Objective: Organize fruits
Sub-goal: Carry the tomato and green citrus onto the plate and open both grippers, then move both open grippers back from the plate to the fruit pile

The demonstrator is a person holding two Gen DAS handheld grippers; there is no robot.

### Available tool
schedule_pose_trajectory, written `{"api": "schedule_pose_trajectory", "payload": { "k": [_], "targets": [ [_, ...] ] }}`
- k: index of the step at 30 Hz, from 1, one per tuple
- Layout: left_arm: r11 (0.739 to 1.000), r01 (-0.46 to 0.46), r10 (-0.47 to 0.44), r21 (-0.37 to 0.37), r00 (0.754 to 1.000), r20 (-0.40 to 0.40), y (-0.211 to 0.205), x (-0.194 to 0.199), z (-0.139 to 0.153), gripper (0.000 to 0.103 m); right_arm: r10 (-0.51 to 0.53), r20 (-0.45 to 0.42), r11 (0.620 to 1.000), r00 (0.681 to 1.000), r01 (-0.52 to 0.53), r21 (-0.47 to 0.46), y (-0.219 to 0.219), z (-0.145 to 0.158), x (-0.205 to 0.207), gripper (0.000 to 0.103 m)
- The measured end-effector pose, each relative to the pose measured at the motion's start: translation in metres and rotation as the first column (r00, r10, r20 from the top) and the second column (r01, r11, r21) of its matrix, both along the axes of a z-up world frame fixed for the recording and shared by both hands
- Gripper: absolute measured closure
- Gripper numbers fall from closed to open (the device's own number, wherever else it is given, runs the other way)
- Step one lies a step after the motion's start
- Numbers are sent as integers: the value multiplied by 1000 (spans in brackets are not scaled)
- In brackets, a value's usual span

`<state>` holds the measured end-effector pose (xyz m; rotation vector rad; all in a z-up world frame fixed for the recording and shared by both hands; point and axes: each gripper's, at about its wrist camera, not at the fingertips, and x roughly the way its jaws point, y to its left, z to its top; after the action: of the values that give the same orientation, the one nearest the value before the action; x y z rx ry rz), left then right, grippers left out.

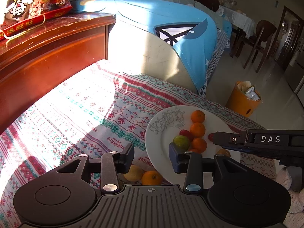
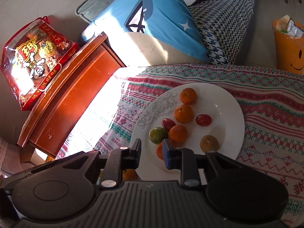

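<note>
Right wrist view: I see the white plate (image 2: 228, 102), rose-sketched, on the bench's patterned cloth (image 2: 269, 133), carrying glossy orange tangerines (image 2: 183, 113), two red grape tomatoes (image 2: 203, 120), a green fruit (image 2: 158, 135) and a brownish one (image 2: 209, 143). My right claw (image 2: 152, 153) and left claw (image 1: 151, 157) hang released, empty.

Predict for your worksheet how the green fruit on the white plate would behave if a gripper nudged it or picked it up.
The green fruit looks round and smooth, so it would probably roll on the glossy white plate. It sits against an orange fruit, which may block it that way. Its shiny skin suggests it could slip from a loose pinch.
</note>
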<state>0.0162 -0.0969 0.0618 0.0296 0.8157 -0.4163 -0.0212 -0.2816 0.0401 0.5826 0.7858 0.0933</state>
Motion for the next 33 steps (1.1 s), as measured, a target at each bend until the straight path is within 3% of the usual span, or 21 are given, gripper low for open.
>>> {"api": "schedule_pose_trajectory", "payload": {
  "k": [8, 21, 33],
  "targets": [
    [1000, -5, 5, 14, 1000, 7, 38, -12, 0, 61, 95, 3, 995, 995, -95, -32, 32, -6, -8, 77],
    [993, -111, 111, 31, 994, -21, 81, -10, -15, 61, 240, -13, 969, 971, -241, -62, 97, -29, -19, 77],
    [986, -162, 163, 38, 986, -43, 92, -5, -24, 61, 238, -47, 966, 970, -242, -92, 115, -45, 1, 73]
  ]
}}
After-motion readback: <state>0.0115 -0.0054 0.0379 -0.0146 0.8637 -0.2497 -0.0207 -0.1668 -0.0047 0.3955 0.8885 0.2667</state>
